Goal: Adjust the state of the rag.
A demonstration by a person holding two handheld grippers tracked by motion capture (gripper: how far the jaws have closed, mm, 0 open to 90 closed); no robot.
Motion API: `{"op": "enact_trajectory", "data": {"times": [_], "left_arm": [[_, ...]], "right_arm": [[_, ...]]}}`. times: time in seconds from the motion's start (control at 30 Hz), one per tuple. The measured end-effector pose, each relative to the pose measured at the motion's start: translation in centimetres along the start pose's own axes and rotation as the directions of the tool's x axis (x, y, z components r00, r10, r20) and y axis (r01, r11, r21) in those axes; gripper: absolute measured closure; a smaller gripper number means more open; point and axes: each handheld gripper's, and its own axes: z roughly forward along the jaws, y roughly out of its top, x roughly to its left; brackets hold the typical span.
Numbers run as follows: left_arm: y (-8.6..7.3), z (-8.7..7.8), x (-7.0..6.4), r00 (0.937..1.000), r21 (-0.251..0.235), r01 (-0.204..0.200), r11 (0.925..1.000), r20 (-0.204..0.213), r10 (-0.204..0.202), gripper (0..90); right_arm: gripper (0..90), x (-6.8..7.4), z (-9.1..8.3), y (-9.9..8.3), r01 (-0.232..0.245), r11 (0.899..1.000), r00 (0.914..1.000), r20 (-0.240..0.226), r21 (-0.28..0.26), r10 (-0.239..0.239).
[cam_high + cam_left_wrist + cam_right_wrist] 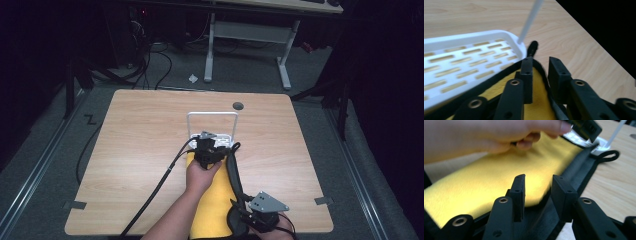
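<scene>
A yellow fabric pouch (212, 200) with a black border (234, 175) lies lengthwise on the wooden table (140, 140), its far end against a white slotted tray (226, 138) that has an upright wire handle (212, 114). My left gripper (207, 146) is at that far end. In the left gripper view, the left gripper (541, 60) has its jaws apart astride the border (546, 80), beside the tray (474, 36) and a black loop (532, 48). My right gripper (244, 212) is at the pouch's near end. The right gripper (539, 177) has its jaws apart over the black border (579, 162) and the yellow cloth (499, 170).
A round grommet hole (238, 106) sits in the table behind the tray. Cables trail from both grippers off the near edge. A white-legged desk (250, 30) stands beyond the table on grey floor. The person's hand (486, 135) crosses above the pouch.
</scene>
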Motion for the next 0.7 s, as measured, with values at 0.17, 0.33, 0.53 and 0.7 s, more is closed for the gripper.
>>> {"op": "enact_trajectory", "data": {"times": [0.17, 0.33, 0.53, 0.7], "left_arm": [[-0.3, -0.4, -0.2, 0.9998, 0.000, -0.020, 0.9998, 0.002, 0.020, 60.4], [-0.9, -2.1, 0.5, 0.9992, -0.010, -0.033, 0.9994, -0.021, 0.033, 60.9], [-2.3, -4.7, 1.5, 0.9971, -0.007, -0.057, 0.9984, -0.052, 0.056, 61.9], [-4.3, -7.7, 1.7, 0.9930, -0.008, -0.102, 0.9947, -0.060, 0.102, 62.7]], "right_arm": [[63.7, -0.6, 0.0, 0.0, -0.009, 1.000, 0.9997, 0.021, -0.009, 0.009], [63.8, -0.9, 0.7, -0.3, -0.009, 1.000, 0.9997, 0.022, 0.020, 0.009], [63.8, -1.1, 1.3, -0.4, -0.012, 0.999, 0.9997, 0.022, 0.038, 0.011], [63.8, -1.1, 1.5, -0.5, -0.014, 0.999, 0.9997, 0.021, 0.047, 0.013]]}}
